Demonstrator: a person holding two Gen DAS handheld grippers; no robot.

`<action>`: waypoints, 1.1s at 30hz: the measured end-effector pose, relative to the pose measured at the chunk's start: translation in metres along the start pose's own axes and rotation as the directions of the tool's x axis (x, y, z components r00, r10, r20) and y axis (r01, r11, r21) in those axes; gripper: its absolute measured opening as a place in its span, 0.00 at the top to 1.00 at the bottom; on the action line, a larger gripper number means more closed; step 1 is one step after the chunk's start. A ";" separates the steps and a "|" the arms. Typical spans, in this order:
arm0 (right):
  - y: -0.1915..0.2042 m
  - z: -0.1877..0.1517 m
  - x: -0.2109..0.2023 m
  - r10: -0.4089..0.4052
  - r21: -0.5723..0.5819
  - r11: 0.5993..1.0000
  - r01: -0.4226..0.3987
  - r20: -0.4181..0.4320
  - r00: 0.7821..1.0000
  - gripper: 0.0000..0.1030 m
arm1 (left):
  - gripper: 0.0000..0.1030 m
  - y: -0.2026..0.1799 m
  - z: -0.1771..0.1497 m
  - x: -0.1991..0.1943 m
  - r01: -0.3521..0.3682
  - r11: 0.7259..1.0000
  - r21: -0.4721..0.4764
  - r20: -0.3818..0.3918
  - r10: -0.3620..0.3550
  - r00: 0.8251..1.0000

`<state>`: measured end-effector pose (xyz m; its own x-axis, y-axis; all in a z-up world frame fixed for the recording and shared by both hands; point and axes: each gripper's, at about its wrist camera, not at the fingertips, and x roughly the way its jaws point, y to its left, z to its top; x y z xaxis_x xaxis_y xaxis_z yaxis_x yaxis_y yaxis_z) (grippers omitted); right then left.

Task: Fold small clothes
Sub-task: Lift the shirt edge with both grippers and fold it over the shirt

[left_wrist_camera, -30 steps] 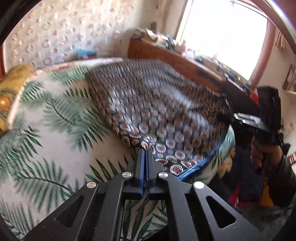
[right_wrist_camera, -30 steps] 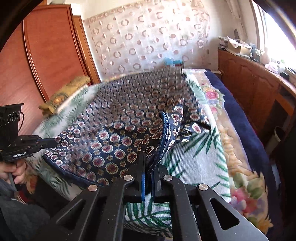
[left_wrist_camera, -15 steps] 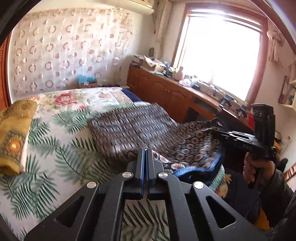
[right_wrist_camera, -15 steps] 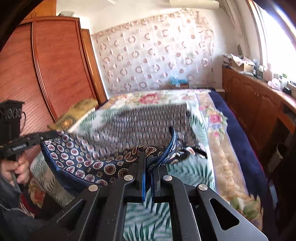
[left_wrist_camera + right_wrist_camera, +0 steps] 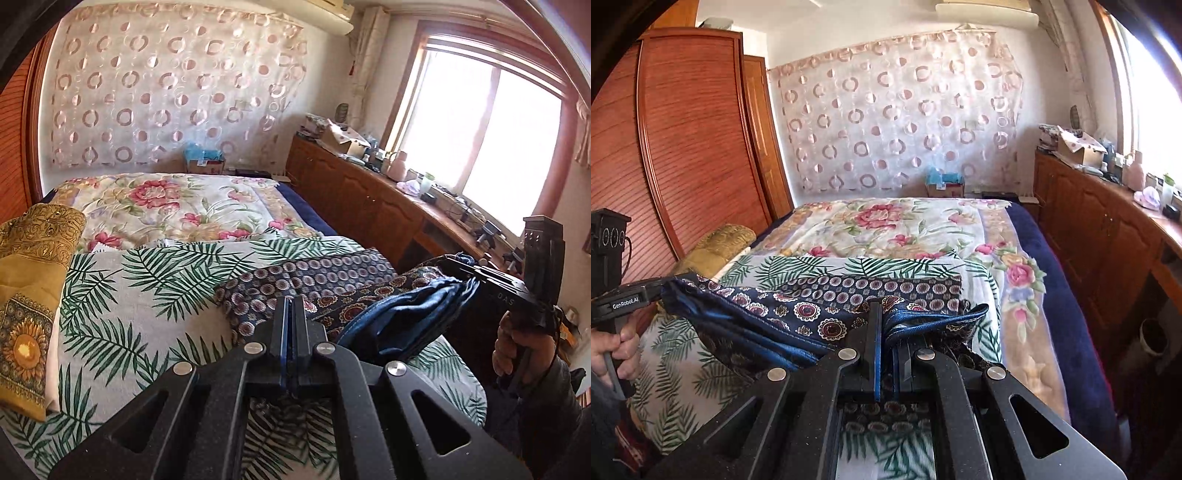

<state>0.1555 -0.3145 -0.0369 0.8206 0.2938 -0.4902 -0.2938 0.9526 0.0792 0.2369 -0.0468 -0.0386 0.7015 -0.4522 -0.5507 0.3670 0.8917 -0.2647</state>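
Navy patterned cloth (image 5: 798, 314), one piece printed with round maroon-and-cream medallions and edged in plain blue, hangs slack between two grippers above the near end of the bed, its far part lying flat on the palm-leaf sheet (image 5: 122, 302). One left gripper (image 5: 291, 314) has its black jaws pressed together on a corner of that cloth; the pinched edge is mostly hidden behind the fingers, but the right wrist view shows the fabric gathered at its tip. One right gripper (image 5: 886, 332) is likewise clamped narrow on the opposite corner, with blue hem bunched between its blue-lined pads. Each tool is held by one hand: the right hand (image 5: 513, 350) and the left hand (image 5: 617, 350).

Two printed covers lie on the bed: the leaf sheet nearest, a rose-flowered quilt (image 5: 886, 225) beyond. One folded mustard scarf (image 5: 33, 280) with a sunflower motif rests at the sheet's edge. One cardboard box (image 5: 943, 186) against the wall holds something blue. A sheer curtain (image 5: 897, 125) with circles covers the far wall.
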 end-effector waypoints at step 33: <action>-0.013 0.016 0.070 -0.086 -0.037 0.996 0.081 -0.155 0.984 0.51 | 0.25 0.042 0.027 0.071 -0.056 0.998 0.034 -0.052 0.057 0.997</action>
<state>0.2242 -0.3053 -0.0584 0.7566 0.1953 -0.6241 -0.2447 0.9696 0.0068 0.3184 -0.0425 -0.0678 0.6888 -0.3988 -0.6054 0.3479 0.9145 -0.2066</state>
